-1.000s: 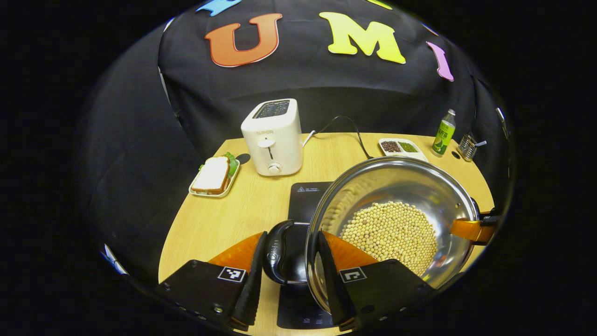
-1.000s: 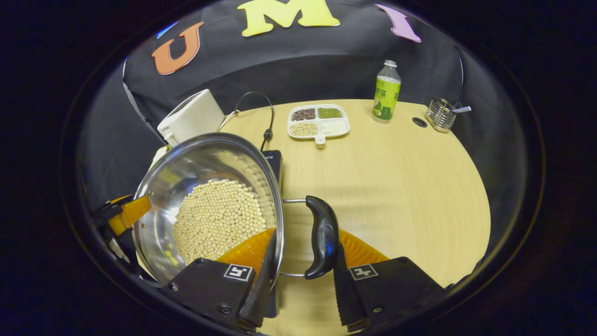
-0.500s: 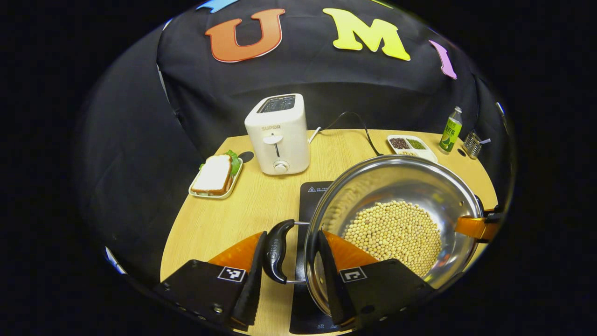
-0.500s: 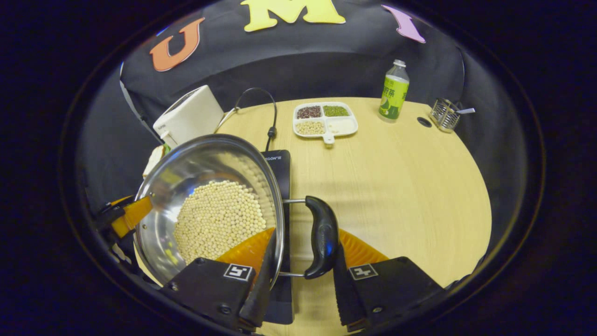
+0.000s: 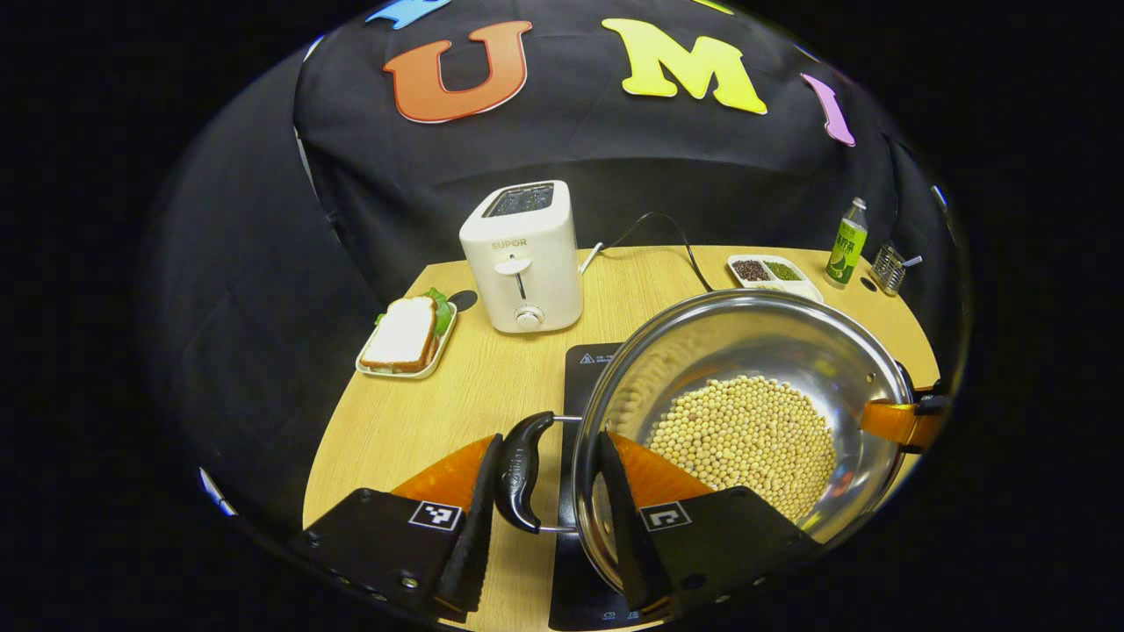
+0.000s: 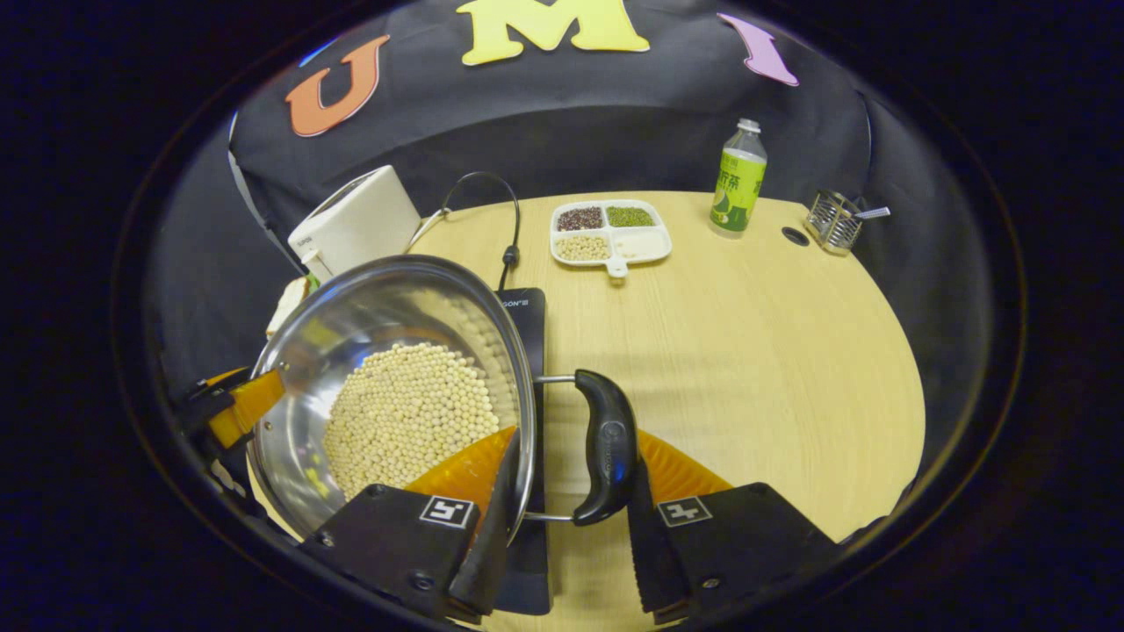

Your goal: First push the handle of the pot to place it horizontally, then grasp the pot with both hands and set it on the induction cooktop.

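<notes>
Steel pot (image 5: 746, 369), round, polished, holding a layer of pale yellow beans (image 5: 746, 434); sits over the near right part of the black induction cooktop (image 5: 588, 369), whether resting on it or just above cannot be told

Left handle (image 5: 520, 472), black loop, lying level: the left gripper (image 5: 542, 518) straddles it, one finger on the handle's outer side, the other inside the pot wall, pinching handle and rim together

Right handle (image 6: 606, 448), black loop, level: the right gripper (image 6: 566, 527) pinches it the same way, one finger inside the rim, the other on the handle's outer side

Table (image 6: 746, 351), light wood, round edged

White toaster (image 5: 524, 256), far left of the cooktop, black cord (image 5: 667, 233) trailing right behind it

Sandwich (image 5: 401, 332) on a small tray (image 5: 386, 366), left of the toaster

Divided dish (image 6: 610, 233) of assorted beans, far centre

Green-labelled bottle (image 6: 738, 180), far right, upright

Wire holder (image 6: 832, 221), far right of the bottle
</notes>
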The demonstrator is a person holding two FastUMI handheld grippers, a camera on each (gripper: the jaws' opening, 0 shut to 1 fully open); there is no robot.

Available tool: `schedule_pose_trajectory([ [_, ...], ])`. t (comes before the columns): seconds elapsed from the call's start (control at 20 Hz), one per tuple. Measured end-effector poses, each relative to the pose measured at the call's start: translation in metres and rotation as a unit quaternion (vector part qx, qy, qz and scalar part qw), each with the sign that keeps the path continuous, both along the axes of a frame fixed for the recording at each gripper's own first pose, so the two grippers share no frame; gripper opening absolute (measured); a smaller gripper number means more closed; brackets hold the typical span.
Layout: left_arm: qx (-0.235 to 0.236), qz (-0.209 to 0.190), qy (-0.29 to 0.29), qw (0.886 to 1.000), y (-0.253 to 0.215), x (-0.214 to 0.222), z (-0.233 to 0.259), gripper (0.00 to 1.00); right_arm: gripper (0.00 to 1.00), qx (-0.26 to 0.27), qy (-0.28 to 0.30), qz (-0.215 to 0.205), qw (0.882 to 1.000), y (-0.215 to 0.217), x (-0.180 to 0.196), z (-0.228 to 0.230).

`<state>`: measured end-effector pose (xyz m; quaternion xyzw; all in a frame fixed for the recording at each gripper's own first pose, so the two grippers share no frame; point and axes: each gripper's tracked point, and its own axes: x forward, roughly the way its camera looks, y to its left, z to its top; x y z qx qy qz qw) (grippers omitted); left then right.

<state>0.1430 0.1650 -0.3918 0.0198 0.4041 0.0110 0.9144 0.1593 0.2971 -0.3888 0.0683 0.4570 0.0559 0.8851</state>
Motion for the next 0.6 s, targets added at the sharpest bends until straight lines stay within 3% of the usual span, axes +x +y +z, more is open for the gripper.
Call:
schedule_pose_trajectory([
  [0.05,-0.001,-0.003,0.001,1.0,0.0,0.0,0.001,0.59,0.62,0.0,0.002,0.001,1.0,0.0,0.0,0.0],
  [0.2,-0.015,0.004,-0.021,1.0,0.004,0.001,0.008,0.64,0.67,-0.014,-0.018,0.011,1.0,-0.006,0.001,0.003],
  [0.25,-0.005,0.011,-0.031,0.999,0.011,0.0,0.013,0.66,0.79,-0.018,-0.041,0.018,0.999,-0.007,0.003,0.01],
  [0.35,0.011,0.023,-0.043,0.999,0.02,-0.005,0.017,0.96,0.8,-0.051,-0.098,0.039,0.993,-0.013,0.011,0.029],
  [0.4,0.014,0.026,-0.05,0.998,0.021,-0.006,0.021,0.97,0.77,-0.054,-0.113,0.051,0.991,-0.012,0.01,0.035],
  [0.55,0.012,0.027,-0.065,0.997,0.019,-0.009,0.032,0.97,1.0,-0.035,-0.126,0.054,0.99,-0.012,0.007,0.045],
  [0.6,0.014,0.028,-0.072,0.997,0.019,-0.009,0.037,0.97,1.0,-0.035,-0.124,0.049,0.99,-0.016,0.007,0.044],
])
